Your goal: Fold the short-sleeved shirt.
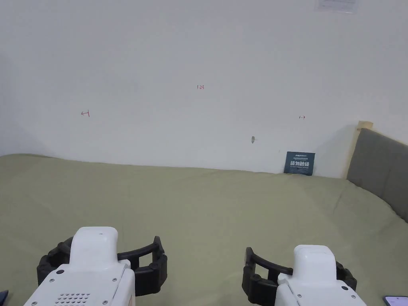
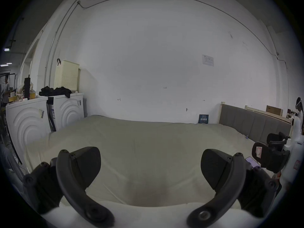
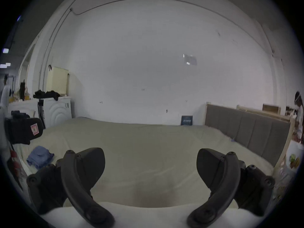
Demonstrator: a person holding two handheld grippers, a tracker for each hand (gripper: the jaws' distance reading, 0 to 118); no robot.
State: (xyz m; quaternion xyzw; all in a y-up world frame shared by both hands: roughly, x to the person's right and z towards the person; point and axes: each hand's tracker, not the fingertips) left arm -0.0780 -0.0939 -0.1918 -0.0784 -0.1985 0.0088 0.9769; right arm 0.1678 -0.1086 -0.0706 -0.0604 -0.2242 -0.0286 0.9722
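A crumpled blue garment (image 3: 40, 156) lies in a heap on the green bed sheet (image 1: 207, 199), near the bed's left side, in the right gripper view. My left gripper (image 1: 111, 241) hovers low over the near edge of the bed, its jaws wide apart and empty (image 2: 150, 162). To its right, my right gripper (image 1: 297, 257) is held the same way, open with nothing between its jaws (image 3: 150, 162). The garment sits left of both grippers and apart from them. The left gripper (image 3: 24, 131) also shows in the right gripper view, above the garment.
A grey padded headboard (image 1: 382, 167) bounds the bed on the right and a white wall stands behind. A phone (image 1: 396, 301) lies at the near right. Two white washing machines (image 2: 69, 109) with a cream basket (image 2: 65, 75) stand left. A person (image 2: 300, 109) stands far right.
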